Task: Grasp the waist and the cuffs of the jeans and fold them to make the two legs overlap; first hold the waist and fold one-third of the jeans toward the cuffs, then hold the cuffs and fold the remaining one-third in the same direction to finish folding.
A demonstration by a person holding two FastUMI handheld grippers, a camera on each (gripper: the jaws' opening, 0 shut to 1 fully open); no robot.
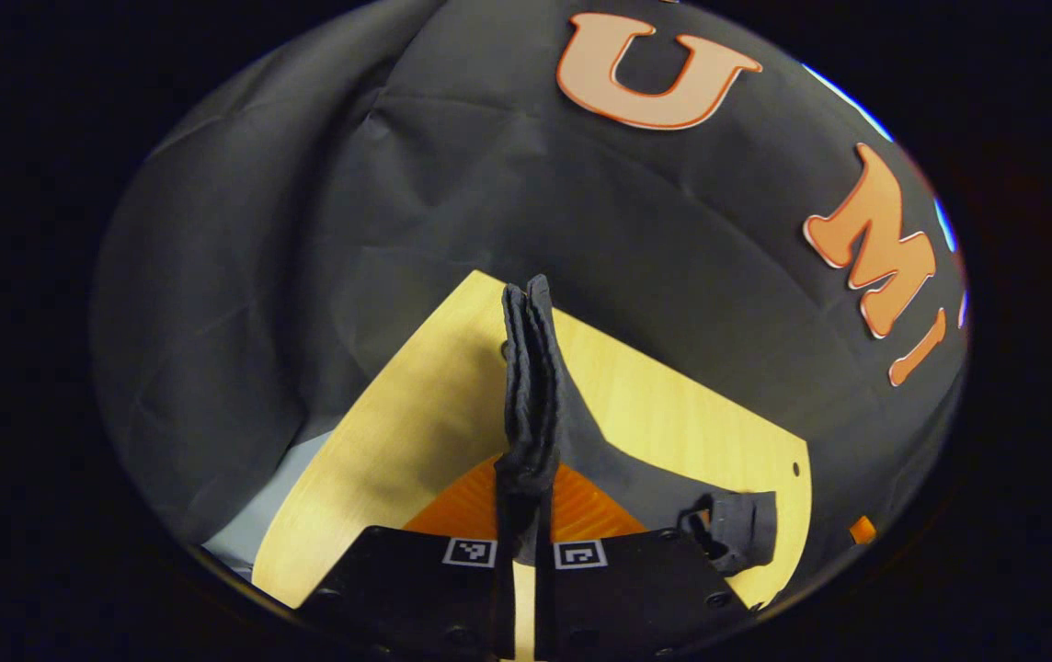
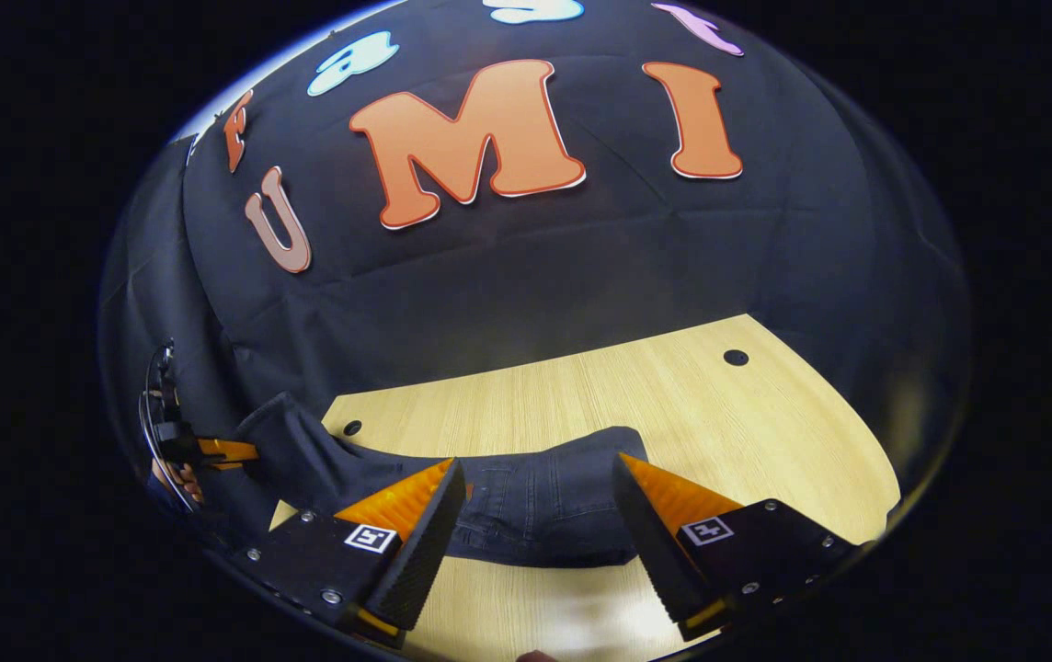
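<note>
Dark jeans [image 2: 535, 524] lie across the wooden table [image 2: 691, 405], the waist end with its pocket seams near me. Above that end my right gripper [image 2: 537, 469] stands open, one finger on each side of the cloth without pressing it. The jeans rise off the table toward the far left, where the left gripper [image 2: 213, 450] holds the other end in a person's hand. In the left gripper view, my left gripper [image 1: 526, 478] is shut on a thick upright fold of the jeans [image 1: 535, 368]. From there the cloth slopes down to the right onto the table [image 1: 416, 414].
Black booth cloth hangs behind and beside the table. Small dark holes mark the tabletop [image 2: 736, 357], [image 2: 353, 428]. A pale floor patch [image 1: 259, 515] shows past the table's left edge in the left gripper view.
</note>
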